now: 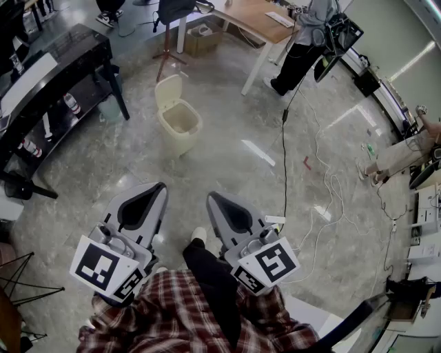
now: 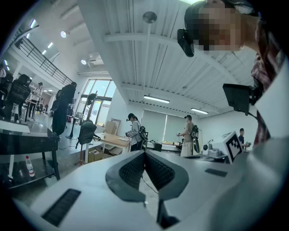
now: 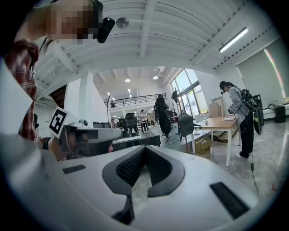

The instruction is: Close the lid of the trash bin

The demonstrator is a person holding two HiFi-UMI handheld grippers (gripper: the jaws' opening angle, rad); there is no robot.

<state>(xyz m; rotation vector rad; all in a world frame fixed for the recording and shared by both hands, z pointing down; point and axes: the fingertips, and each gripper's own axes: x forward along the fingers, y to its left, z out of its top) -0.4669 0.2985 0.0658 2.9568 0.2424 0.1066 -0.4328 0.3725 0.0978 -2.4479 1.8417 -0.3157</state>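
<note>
A cream trash bin stands on the grey floor ahead of me, its lid tipped up and open at the back. My left gripper and right gripper are held low near my body, well short of the bin and apart from it. Both point forward with their jaws closed tip to tip and nothing between them. In the left gripper view the left gripper aims out across the room, and in the right gripper view so does the right gripper. The bin is outside both gripper views.
A black table with bottles under it runs along the left. A wooden table and a standing person are at the far right. A black cable trails across the floor to the right of the bin. My shoe is between the grippers.
</note>
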